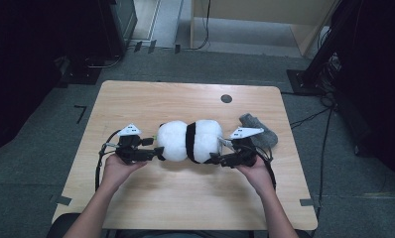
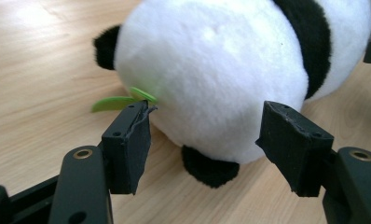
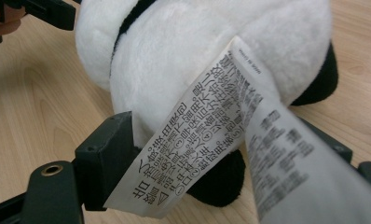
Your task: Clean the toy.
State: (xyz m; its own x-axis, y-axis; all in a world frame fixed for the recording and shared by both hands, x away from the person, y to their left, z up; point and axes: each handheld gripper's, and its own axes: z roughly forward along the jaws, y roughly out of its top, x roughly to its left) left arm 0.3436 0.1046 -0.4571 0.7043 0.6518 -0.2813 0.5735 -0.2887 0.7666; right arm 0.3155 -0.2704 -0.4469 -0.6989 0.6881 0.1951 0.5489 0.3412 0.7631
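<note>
A black-and-white panda plush point(image 1: 190, 140) lies across the wooden table point(image 1: 185, 99). My left gripper point(image 1: 158, 151) is at its left end. In the left gripper view the panda point(image 2: 211, 70) fills the space ahead, a green leaf point(image 2: 118, 100) pokes out beside one pad, and my left gripper point(image 2: 204, 135) stands open with a black paw point(image 2: 209, 168) just beyond the tips. My right gripper point(image 1: 216, 157) is at the panda's right end. In the right gripper view a printed white label point(image 3: 197, 135) drapes over my right gripper point(image 3: 221, 154), whose jaws stand apart around a black paw point(image 3: 221, 179).
A grey knitted cloth point(image 1: 260, 130) lies on the table just behind my right hand. A dark round hole point(image 1: 226, 98) sits near the table's far edge. Cables trail from both grippers, and dark equipment stands on the floor around the table.
</note>
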